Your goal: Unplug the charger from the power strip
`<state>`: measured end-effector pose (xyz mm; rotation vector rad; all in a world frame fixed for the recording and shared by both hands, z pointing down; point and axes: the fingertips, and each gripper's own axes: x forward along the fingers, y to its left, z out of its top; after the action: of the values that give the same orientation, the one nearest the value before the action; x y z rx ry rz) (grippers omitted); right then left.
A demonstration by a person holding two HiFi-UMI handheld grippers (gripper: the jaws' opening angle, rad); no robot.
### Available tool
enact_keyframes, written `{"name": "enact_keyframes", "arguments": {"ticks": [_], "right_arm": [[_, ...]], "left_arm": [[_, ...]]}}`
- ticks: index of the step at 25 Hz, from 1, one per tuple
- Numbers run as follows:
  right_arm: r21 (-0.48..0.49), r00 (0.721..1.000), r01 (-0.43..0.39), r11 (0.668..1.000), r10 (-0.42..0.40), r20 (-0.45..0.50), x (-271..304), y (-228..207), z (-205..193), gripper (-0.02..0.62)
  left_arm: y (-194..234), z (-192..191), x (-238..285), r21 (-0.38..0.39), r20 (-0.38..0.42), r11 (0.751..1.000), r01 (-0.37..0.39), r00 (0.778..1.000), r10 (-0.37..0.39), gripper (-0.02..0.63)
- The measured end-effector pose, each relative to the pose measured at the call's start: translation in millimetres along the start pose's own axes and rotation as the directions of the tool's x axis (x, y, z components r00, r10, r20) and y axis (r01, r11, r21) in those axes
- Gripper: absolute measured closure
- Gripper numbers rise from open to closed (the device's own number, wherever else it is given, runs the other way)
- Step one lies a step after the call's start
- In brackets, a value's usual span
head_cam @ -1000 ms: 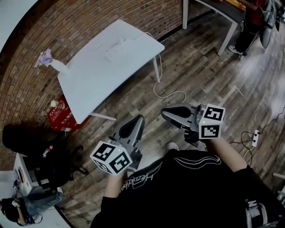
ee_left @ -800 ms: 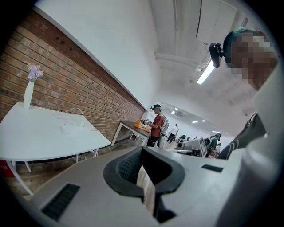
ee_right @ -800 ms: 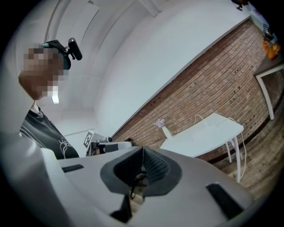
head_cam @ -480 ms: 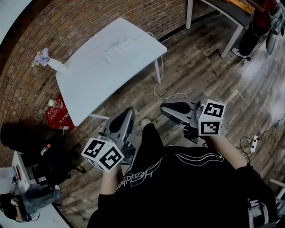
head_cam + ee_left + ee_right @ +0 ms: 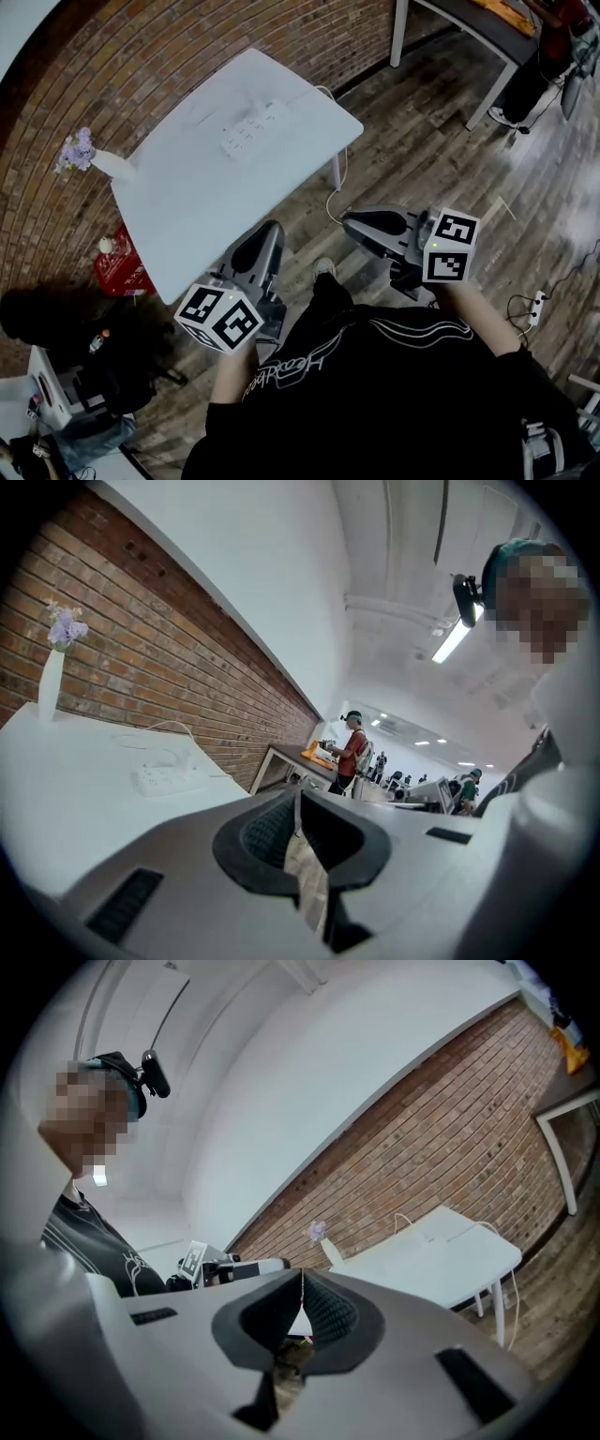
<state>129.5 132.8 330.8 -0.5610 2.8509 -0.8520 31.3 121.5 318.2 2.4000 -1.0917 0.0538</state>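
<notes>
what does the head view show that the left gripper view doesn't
Only the head view: a red box on the floor beside the table, and a second power strip lying on that floor.
Only the left gripper view: the ceiling light, and the left gripper with its jaws shut on nothing.
Both: the white table, the power strip on it, the vase of purple flowers and the brick wall.
</notes>
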Motion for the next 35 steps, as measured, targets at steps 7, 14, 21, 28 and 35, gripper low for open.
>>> {"name": "enact_keyframes", "arguments": {"ticks": [7,14,21,28,35], "right_arm": [[0.025,0.999,0.044,0.999,-0.045,0.012,65,-70,46,0.598],[0.047,0.997,0.072,0.996,-0.072,0.014,134,-128,84,0.598],[0.043,0.995,0.099,0.994,-0.1,0.024,173,-173,100,0.598],[0.055,0.993,0.116,0.992,-0.117,0.015,184,-193,96,0.598],[0.079,0.994,0.106,0.991,-0.104,-0.018,187,-208,94,0.598]], "left_arm": [[93,45,51,0.012,-0.042,1.0,-0.02,0.999,0.021,0.6],[198,71,85,0.015,-0.099,0.997,-0.073,0.992,0.074,0.598],[269,82,114,0.05,-0.113,0.997,-0.062,0.991,0.067,0.578],[323,68,132,0.01,-0.164,0.992,-0.126,0.978,0.126,0.503],[371,43,149,-0.107,-0.228,0.974,-0.201,0.958,0.173,0.426]]}}
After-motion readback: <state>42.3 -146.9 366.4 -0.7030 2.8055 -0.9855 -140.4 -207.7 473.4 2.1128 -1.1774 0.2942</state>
